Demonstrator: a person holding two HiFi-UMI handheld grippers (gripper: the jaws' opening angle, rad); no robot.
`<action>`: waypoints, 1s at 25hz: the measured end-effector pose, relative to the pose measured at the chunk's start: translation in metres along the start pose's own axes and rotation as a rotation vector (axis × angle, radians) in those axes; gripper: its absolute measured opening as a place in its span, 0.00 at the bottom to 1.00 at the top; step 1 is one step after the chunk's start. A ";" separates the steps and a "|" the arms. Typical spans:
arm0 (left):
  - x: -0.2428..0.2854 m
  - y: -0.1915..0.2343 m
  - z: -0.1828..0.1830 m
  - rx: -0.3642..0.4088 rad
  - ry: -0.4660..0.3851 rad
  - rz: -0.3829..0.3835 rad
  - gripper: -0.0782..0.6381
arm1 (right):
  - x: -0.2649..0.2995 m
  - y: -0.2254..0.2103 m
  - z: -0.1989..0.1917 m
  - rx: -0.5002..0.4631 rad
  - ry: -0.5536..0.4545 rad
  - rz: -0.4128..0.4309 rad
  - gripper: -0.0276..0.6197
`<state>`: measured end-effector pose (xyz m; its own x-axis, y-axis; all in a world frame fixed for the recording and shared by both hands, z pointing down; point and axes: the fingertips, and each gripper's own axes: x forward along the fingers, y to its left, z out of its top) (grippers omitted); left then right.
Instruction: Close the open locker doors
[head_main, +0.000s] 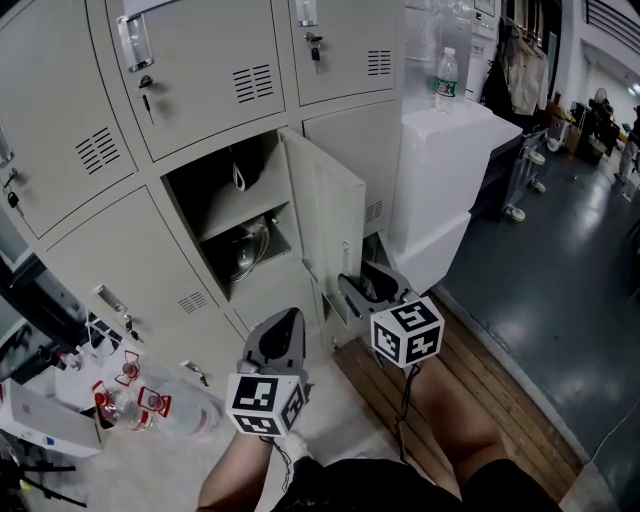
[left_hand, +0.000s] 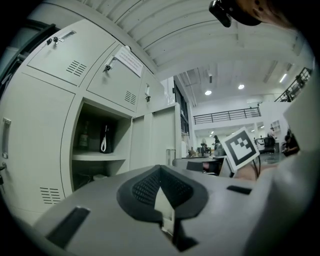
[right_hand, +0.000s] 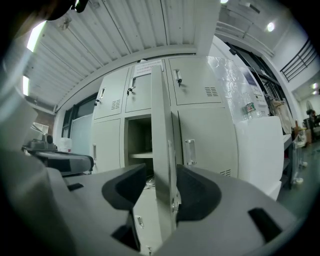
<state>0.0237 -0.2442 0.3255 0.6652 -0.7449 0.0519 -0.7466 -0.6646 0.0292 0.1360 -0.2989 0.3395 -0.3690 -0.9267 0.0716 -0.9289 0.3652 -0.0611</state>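
A pale grey bank of lockers fills the head view, and one middle locker (head_main: 235, 215) has its door (head_main: 325, 215) swung out towards me. My right gripper (head_main: 365, 285) is at that door's lower outer edge. In the right gripper view the door edge (right_hand: 161, 125) stands upright between the two jaws of the right gripper (right_hand: 162, 187), which are open, with a gap at the left pad. My left gripper (head_main: 285, 335) hangs lower, in front of the locker bank, and the left gripper (left_hand: 160, 175) is shut on nothing.
Inside the open locker are a shelf and a shiny metal bowl (head_main: 250, 250). A white cabinet (head_main: 440, 180) with a water bottle (head_main: 447, 80) on top stands right of the lockers. Red-capped plastic bottles (head_main: 130, 400) lie at lower left. Wooden flooring (head_main: 480, 370) runs on the right.
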 end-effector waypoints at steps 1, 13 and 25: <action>0.000 0.002 0.000 -0.001 0.001 0.001 0.11 | 0.002 0.000 -0.002 0.002 0.005 0.001 0.34; -0.009 0.017 -0.006 -0.013 0.007 0.019 0.11 | 0.015 0.016 -0.009 -0.002 0.022 0.027 0.25; -0.030 0.038 -0.013 -0.034 0.011 0.075 0.11 | 0.034 0.063 -0.012 -0.052 0.032 0.143 0.28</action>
<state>-0.0251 -0.2465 0.3377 0.6073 -0.7917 0.0665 -0.7945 -0.6045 0.0587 0.0645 -0.3061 0.3500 -0.4973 -0.8621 0.0974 -0.8671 0.4977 -0.0216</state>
